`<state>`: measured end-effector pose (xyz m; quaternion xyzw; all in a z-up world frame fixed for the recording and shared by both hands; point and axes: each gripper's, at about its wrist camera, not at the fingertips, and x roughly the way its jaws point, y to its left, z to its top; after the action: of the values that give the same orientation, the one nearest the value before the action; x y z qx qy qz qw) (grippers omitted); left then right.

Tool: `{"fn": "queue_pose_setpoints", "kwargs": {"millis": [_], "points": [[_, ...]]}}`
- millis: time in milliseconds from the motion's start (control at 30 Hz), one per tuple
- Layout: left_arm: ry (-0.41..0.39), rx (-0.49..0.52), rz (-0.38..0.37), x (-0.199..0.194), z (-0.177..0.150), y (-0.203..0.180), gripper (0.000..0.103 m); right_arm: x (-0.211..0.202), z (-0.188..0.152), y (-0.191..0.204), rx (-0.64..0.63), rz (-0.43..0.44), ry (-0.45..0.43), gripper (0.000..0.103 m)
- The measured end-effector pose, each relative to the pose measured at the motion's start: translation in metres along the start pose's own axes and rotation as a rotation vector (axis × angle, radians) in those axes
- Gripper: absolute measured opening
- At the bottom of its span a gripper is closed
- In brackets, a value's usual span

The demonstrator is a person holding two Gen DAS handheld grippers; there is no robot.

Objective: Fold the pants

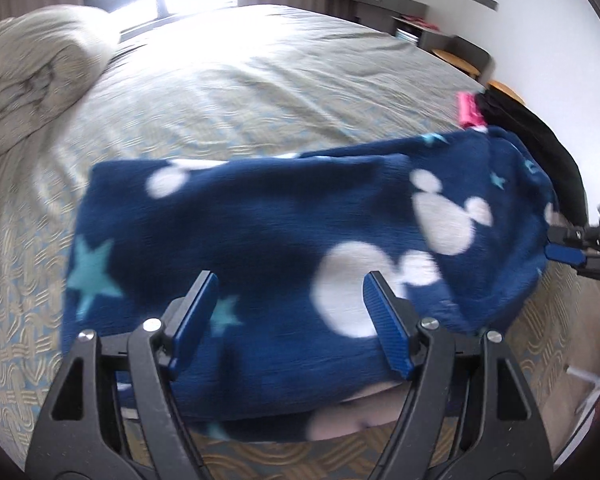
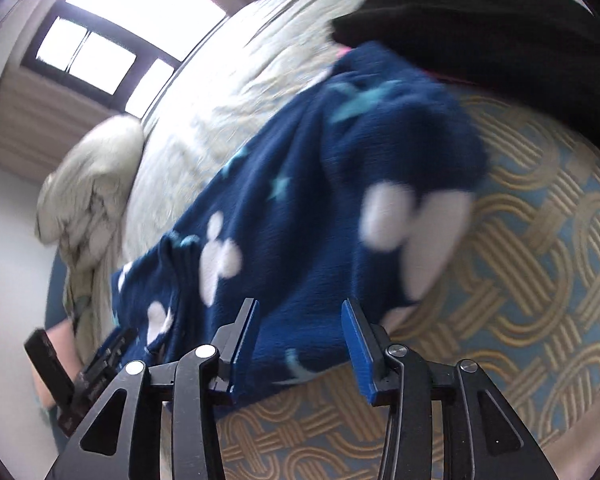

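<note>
Bedspread (image 1: 260,92) carrying folded navy pants (image 1: 280,220).
Left gripper (image 1: 290,312) and right gripper (image 2: 300,336): jaws spread, gripping nothing.

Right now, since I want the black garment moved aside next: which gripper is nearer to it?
Right. The right gripper sits at the pants' end just below the black garment. The left gripper hovers over the pants' middle, farther away.
</note>
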<state>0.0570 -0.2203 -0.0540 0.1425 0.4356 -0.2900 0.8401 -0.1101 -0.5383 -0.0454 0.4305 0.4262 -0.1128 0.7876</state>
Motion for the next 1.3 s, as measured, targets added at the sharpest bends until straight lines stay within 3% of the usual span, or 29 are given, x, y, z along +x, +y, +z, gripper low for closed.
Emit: {"fn": "queue_pose_setpoints", "kwargs": {"millis": [233, 567, 667, 700, 767, 800, 867, 1033, 1167, 1300], "points": [[0.060, 0.072, -0.006, 0.020, 0.002, -0.036, 0.075, -0.011, 0.006, -0.032, 0.072, -0.030, -0.072, 0.063], [0.099, -0.012, -0.045, 0.030, 0.003, -0.028, 0.077, 0.016, 0.037, -0.048, 0.126, 0.051, -0.158, 0.079], [0.096, -0.004, -0.040, 0.029, 0.003, -0.030, 0.077, 0.024, 0.045, -0.044, 0.097, 0.015, -0.204, 0.078], [0.095, -0.008, -0.044, 0.028, 0.003, -0.029, 0.077, 0.024, 0.047, -0.039, 0.092, -0.007, -0.206, 0.076], [0.096, -0.026, -0.060, 0.026, 0.003, -0.026, 0.077, 0.023, 0.048, -0.032, 0.084, -0.024, -0.200, 0.027], [0.097, -0.032, -0.067, 0.025, 0.002, -0.024, 0.077, 0.022, 0.049, -0.029, 0.087, -0.004, -0.191, 0.023], [0.093, -0.049, -0.080, 0.022, 0.002, -0.019, 0.077, 0.011, 0.047, -0.022, 0.084, 0.017, -0.217, 0.021], [0.083, -0.111, -0.113, 0.017, 0.001, -0.006, 0.077, -0.014, 0.041, 0.022, -0.070, -0.014, -0.269, 0.020], [0.058, -0.120, -0.085, 0.007, -0.002, 0.005, 0.077, -0.028, 0.035, 0.061, -0.191, -0.033, -0.301, 0.020], [0.019, -0.149, -0.058, -0.009, -0.005, 0.027, 0.077, -0.039, 0.017, 0.125, -0.398, -0.051, -0.343, 0.020]]}}
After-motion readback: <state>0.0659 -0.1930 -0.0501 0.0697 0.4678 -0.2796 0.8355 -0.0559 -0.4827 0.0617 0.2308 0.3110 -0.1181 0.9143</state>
